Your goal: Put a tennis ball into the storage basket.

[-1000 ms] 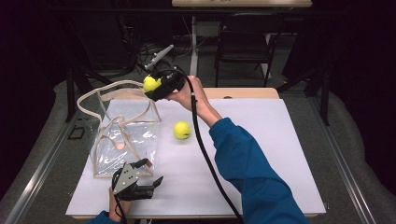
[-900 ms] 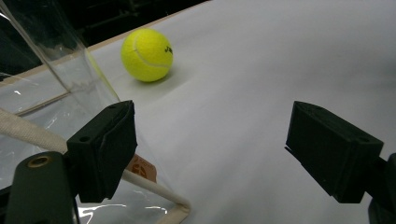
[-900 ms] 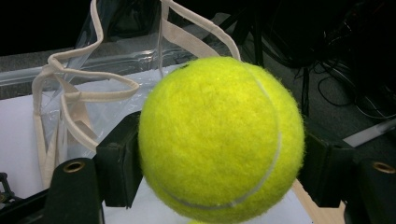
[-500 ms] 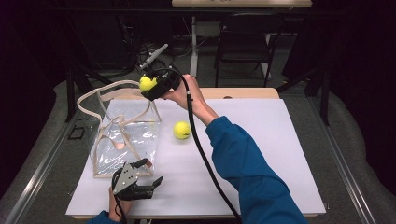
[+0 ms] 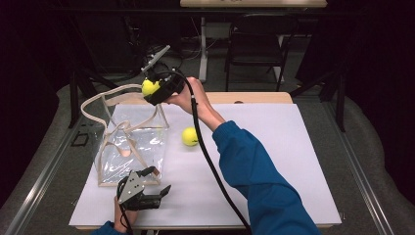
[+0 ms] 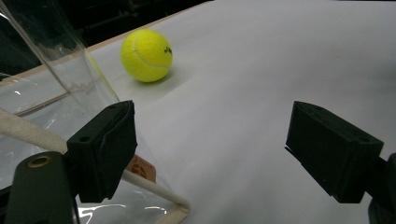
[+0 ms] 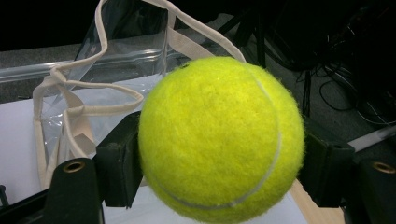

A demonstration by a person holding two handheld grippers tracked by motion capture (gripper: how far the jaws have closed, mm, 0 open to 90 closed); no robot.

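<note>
My right gripper point(image 5: 150, 89) is shut on a yellow tennis ball point(image 5: 148, 86), held in the air above the far edge of a clear plastic tote bag point(image 5: 132, 147) with cream straps. In the right gripper view the ball point(image 7: 219, 140) sits squeezed between the two black jaws of that gripper point(image 7: 223, 161), with the bag point(image 7: 116, 65) below and behind it. A second tennis ball point(image 5: 190, 136) lies on the white tabletop right of the bag. My left gripper point(image 5: 157, 182) rests open near the table's front edge by the bag's near corner, facing that ball point(image 6: 146, 55); nothing is between its jaws point(image 6: 218, 149).
The white table surface point(image 5: 293, 161) stretches bare to the right of the blue-sleeved arm point(image 5: 254, 176). A wooden strip point(image 5: 254, 98) borders the far edge. A dark chair point(image 5: 254, 49) and cables stand beyond the table. The right gripper's black cable point(image 5: 205, 152) trails across the table.
The right gripper with its ball has drifted slightly to the left, over the bag. The left gripper and the ball on the table have not moved.
</note>
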